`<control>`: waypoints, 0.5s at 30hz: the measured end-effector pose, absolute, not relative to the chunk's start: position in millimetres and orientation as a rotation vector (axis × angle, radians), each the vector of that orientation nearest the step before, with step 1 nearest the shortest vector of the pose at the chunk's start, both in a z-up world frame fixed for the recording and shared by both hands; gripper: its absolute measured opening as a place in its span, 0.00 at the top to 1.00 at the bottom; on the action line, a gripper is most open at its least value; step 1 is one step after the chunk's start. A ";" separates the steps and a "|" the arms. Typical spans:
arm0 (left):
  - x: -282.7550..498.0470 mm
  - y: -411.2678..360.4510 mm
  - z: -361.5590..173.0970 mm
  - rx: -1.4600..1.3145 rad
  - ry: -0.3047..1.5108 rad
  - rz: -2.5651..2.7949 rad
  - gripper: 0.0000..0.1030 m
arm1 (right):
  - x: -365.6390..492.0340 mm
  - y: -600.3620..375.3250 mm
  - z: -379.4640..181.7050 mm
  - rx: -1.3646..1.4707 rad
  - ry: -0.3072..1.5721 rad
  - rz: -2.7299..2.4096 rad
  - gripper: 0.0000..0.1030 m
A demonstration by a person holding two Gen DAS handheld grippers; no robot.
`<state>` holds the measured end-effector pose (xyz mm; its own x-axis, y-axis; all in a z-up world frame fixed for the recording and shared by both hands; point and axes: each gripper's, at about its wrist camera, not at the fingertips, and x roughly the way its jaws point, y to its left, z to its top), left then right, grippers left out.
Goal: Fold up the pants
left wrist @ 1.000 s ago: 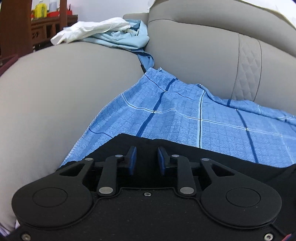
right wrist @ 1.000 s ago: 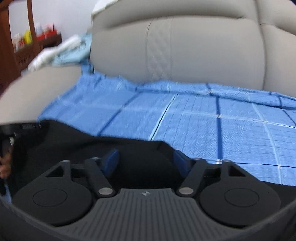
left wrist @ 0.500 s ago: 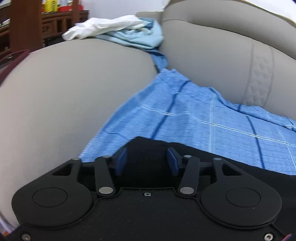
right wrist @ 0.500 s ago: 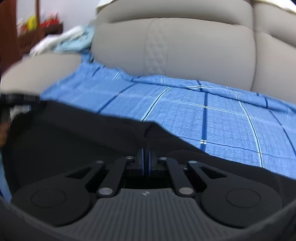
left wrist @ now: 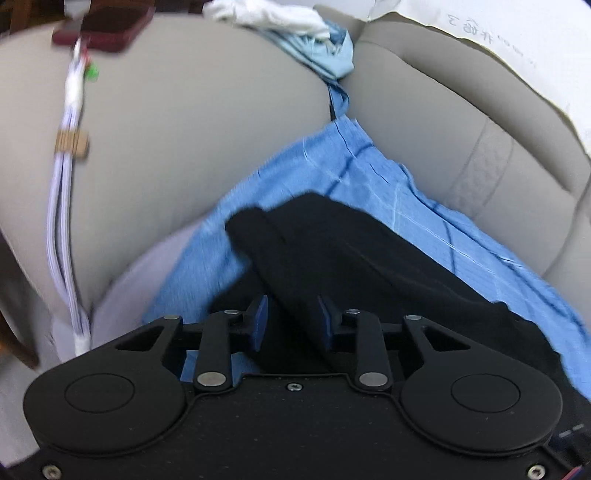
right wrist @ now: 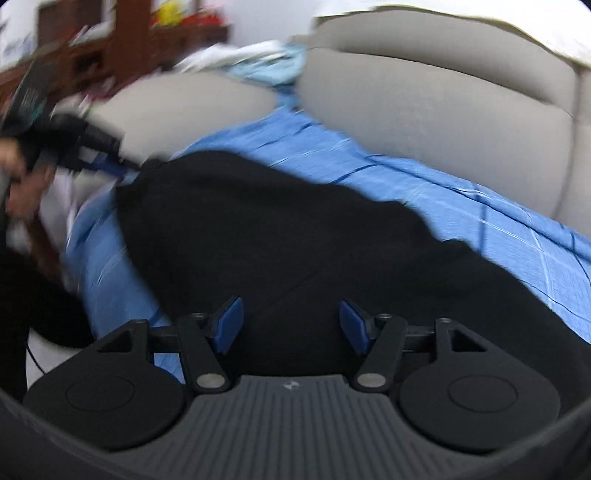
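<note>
The black pants (right wrist: 295, 236) lie spread on a blue checked sheet (right wrist: 480, 199) over a grey sofa seat. In the left wrist view the pants (left wrist: 351, 251) run away from my left gripper (left wrist: 290, 321), whose blue pads stand apart with a ridge of black cloth between them. My right gripper (right wrist: 291, 325) is open just above the near part of the pants, holding nothing. The left gripper (right wrist: 107, 164) also shows in the right wrist view, at the pants' far left corner.
The grey sofa armrest (left wrist: 184, 122) rises at the left with white cables (left wrist: 62, 206) and a dark red phone (left wrist: 107, 26) on it. White and light blue clothes (left wrist: 295, 26) lie at its back. The sofa backrest (right wrist: 443, 122) stands behind the sheet.
My right gripper was shut half a second ago and has opened. Both grippers have risen and pulled back, so more of the pants shows. The left pads have spread a little wider.
</note>
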<state>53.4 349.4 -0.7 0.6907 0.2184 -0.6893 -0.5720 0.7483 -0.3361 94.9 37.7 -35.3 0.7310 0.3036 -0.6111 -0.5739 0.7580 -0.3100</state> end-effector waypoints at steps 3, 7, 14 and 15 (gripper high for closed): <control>57.9 353.8 -12.3 -0.571 0.709 0.515 0.72 | 81.7 51.3 -57.2 -0.588 0.590 0.537 0.29; 64.9 348.9 -13.8 -0.546 0.671 0.518 0.69 | 76.1 58.9 -64.6 -0.594 0.626 0.558 0.46; 100.5 379.1 -34.2 -0.681 0.670 0.579 0.51 | 81.1 55.9 -62.0 -0.616 0.622 0.521 0.44; 100.9 380.3 -35.8 -0.695 0.645 0.597 0.65 | 80.4 56.7 -62.2 -0.620 0.612 0.518 0.33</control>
<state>100.9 380.3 -35.8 0.6528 0.2779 -0.7047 -0.6812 0.6222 -0.3857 80.4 56.7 -62.2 0.7051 0.2594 -0.6599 -0.6075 0.7010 -0.3736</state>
